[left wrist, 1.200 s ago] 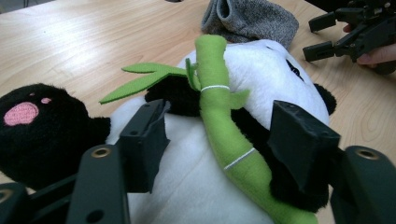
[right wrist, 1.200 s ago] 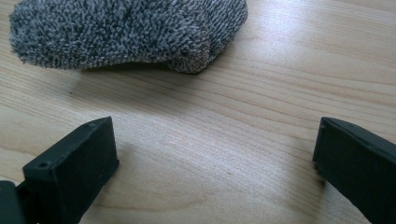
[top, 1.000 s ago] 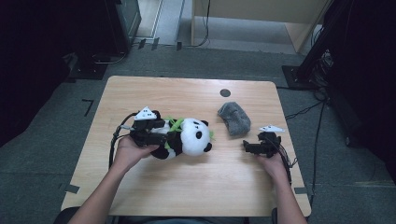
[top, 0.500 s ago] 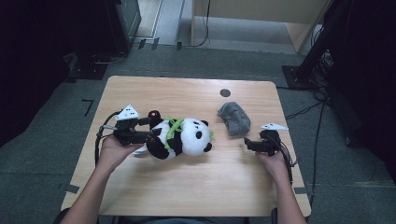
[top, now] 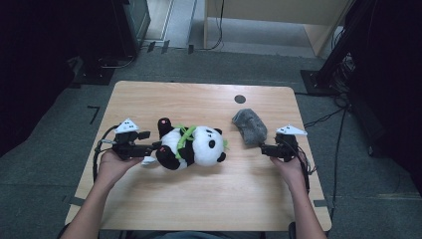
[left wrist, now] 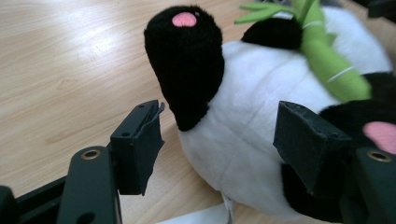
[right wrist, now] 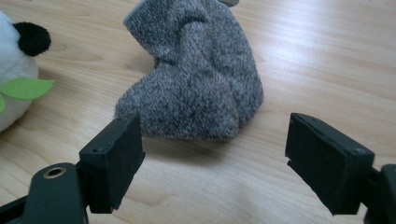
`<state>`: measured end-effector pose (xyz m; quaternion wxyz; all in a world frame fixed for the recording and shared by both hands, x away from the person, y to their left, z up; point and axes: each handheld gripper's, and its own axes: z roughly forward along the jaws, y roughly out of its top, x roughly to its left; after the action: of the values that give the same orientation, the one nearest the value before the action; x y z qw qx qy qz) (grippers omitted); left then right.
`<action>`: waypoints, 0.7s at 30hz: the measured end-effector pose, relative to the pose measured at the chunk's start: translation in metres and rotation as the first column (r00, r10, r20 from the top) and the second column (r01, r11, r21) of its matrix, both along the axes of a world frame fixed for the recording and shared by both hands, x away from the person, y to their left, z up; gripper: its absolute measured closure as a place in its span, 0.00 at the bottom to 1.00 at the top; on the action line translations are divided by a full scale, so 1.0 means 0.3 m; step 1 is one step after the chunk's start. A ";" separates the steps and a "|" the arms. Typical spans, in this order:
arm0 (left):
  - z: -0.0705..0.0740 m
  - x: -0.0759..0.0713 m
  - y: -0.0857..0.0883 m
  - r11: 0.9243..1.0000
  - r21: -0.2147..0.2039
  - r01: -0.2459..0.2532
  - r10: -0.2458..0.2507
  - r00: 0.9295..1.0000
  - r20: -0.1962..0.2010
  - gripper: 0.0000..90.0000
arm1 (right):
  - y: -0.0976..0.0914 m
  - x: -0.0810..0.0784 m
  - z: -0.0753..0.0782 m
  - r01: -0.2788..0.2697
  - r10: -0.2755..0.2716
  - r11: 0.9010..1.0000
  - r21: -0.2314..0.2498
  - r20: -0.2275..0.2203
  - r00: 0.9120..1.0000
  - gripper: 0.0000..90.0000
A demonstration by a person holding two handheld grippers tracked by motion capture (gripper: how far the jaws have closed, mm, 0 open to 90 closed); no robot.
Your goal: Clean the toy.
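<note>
A black-and-white panda plush (top: 196,145) with a green leaf sprig lies on its side mid-table. My left gripper (top: 153,147) points at its rear from the left, jaws open. In the left gripper view (left wrist: 222,144) the white rump (left wrist: 243,140) sits between the pads, and wood shows beside the left pad (left wrist: 137,144). A grey knitted cloth (top: 250,126) lies crumpled at the right. My right gripper (top: 264,149) is just in front of the cloth (right wrist: 196,79). Its jaws (right wrist: 215,158) have just been closing, still wide apart over bare wood.
The wooden table (top: 199,199) has a dark round hole (top: 240,98) near its far edge. A white tag (left wrist: 196,217) sticks out under the panda. Cables trail from both grippers. Grey carpet and dark furniture surround the table.
My left gripper has drawn back to the left, from over the panda's body to its rear end. The panda and the grey cloth lie where they were. The right gripper has barely shifted.
</note>
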<state>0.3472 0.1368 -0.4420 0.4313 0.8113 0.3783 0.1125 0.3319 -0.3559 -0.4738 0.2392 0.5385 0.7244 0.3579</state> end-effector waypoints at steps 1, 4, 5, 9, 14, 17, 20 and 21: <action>-0.002 0.008 -0.007 1.000 0.012 0.006 -0.006 1.000 0.001 0.35 | 0.005 0.005 0.004 -0.006 0.006 1.000 -0.004 0.000 1.000 0.23; 0.001 0.040 -0.019 0.999 0.039 0.005 -0.005 1.000 0.006 0.35 | 0.013 0.023 0.013 -0.008 0.008 1.000 -0.012 0.005 1.000 0.23; 0.003 0.055 -0.019 1.000 0.029 0.004 -0.004 1.000 0.014 0.35 | 0.015 0.031 0.016 -0.007 0.007 1.000 -0.012 0.003 1.000 0.23; 0.006 0.109 -0.012 1.000 0.016 0.002 -0.003 1.000 0.020 0.34 | 0.025 0.073 0.030 -0.010 0.010 1.000 0.002 0.006 1.000 0.25; -0.014 0.168 -0.002 0.996 -0.084 0.000 -0.003 1.000 -0.031 0.34 | 0.051 0.124 0.052 -0.018 0.018 1.000 -0.003 0.016 1.000 0.27; -0.032 0.177 -0.019 0.997 -0.075 0.003 -0.005 1.000 -0.030 0.34 | 0.067 0.150 0.060 -0.033 0.033 0.999 -0.006 0.012 0.999 0.28; -0.047 0.187 -0.027 0.996 -0.091 0.011 -0.013 1.000 -0.026 0.34 | 0.079 0.180 0.057 -0.035 0.035 0.999 -0.012 0.006 0.999 0.29; -0.049 0.190 -0.027 0.996 -0.091 0.006 -0.009 1.000 -0.024 0.34 | 0.081 0.191 0.054 -0.036 0.036 0.999 -0.016 0.005 0.999 0.30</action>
<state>0.4043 0.1287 -0.4568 0.4638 0.7934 0.3852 0.0837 0.3890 -0.3316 -0.4575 0.2391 0.5224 0.7361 0.3578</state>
